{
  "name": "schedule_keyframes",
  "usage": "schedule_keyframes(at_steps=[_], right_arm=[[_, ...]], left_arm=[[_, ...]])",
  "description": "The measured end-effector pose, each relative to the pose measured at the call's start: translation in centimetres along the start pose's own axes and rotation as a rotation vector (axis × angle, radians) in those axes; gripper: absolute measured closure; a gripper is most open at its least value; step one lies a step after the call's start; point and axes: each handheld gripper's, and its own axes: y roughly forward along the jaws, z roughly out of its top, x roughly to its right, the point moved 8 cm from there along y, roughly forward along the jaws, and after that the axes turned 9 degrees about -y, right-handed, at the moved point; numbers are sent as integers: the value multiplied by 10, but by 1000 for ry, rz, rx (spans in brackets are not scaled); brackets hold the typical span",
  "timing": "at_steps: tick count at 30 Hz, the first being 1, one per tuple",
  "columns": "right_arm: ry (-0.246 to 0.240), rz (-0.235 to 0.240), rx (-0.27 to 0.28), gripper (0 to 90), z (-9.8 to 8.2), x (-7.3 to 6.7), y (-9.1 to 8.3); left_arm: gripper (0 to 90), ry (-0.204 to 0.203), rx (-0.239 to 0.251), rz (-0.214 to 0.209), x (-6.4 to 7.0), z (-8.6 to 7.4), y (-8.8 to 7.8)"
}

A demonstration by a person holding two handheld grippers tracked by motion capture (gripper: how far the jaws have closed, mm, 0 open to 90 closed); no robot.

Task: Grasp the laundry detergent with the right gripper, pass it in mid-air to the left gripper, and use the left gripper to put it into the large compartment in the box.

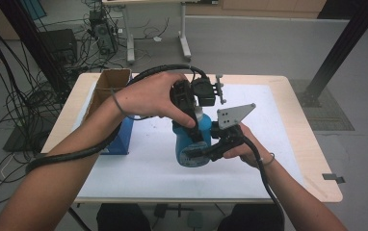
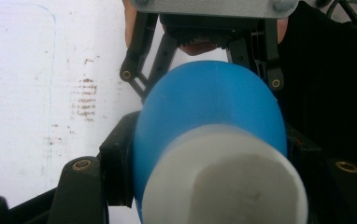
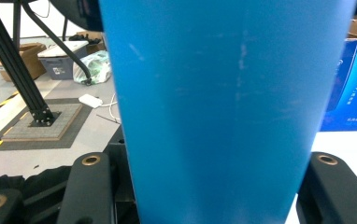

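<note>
The left tool (image 1: 195,126) comes down from above and is clenched on the neck of the blue bottle (image 1: 190,144), its black jaws pressing the blue shoulder from either side just below the white cap (image 2: 223,186), as the left gripper view shows. The right tool (image 1: 210,147) comes in level from the person's right and is clamped across the bottle's body, which stands between its two jaws in the right gripper view (image 3: 223,107). The bottle is thus held in both tools, tilted and lifted just above the white sheet (image 1: 138,168) in the middle of the bench (image 1: 312,159), as far as the high view tells. To its left stands a blue carton (image 1: 122,137) with an open cardboard box (image 1: 110,84) behind it, both apart from the bottle. As I judge it, the step in hand is bracing the bottle for work on its cap: the right tool anchors the body while the left has taken hold up top. The next move would call for the right grip to hold firm while the left turns about the bottle's axis; since the left jaws sit on the shoulder, not the cap, they may first need to shift higher.
</note>
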Motion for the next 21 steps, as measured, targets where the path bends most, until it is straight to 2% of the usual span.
schedule_keyframes(at_steps=[10,21], right_arm=[[-1,4,2,434,0,-1,0],[-5,3,4,435,1,-2,-2]], left_arm=[[373,-15,4,0,2,1,1],[373,-12,6,9,3,2,-1]])
